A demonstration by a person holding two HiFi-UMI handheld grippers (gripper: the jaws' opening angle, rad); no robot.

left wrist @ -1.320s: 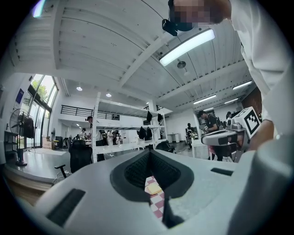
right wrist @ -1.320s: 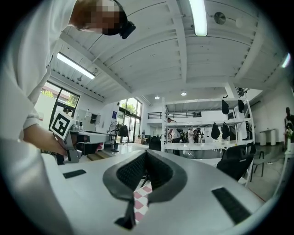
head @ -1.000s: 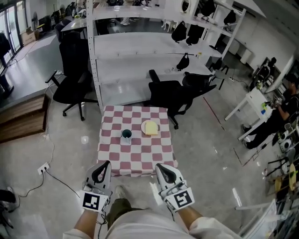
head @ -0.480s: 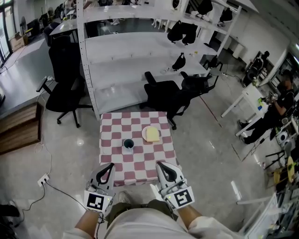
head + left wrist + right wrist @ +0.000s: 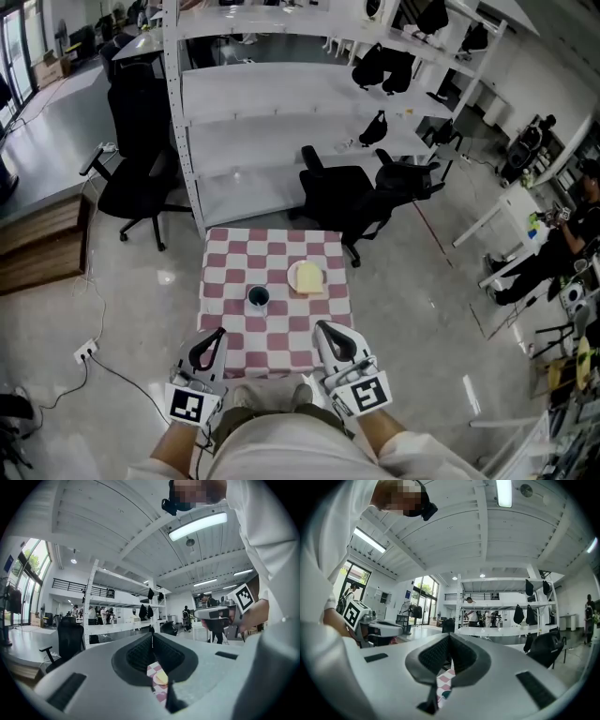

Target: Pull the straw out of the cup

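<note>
**A:** Left gripper (image 5: 212, 337) hovers level near the table (image 5: 217, 281) edge, jaws pressed together, nothing in them.

**B:** Right gripper (image 5: 325, 330) is the same, closed and empty. The cup (image 5: 257, 298) stands mid-table, apart from both, just beside the plate (image 5: 307, 278) (straw too small to see).

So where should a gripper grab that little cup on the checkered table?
Probably around its side wall, coming level from the table's near edge. The cup stands upright, mouth up, and the plate sits to its right, so its near and left sides look free.
</note>
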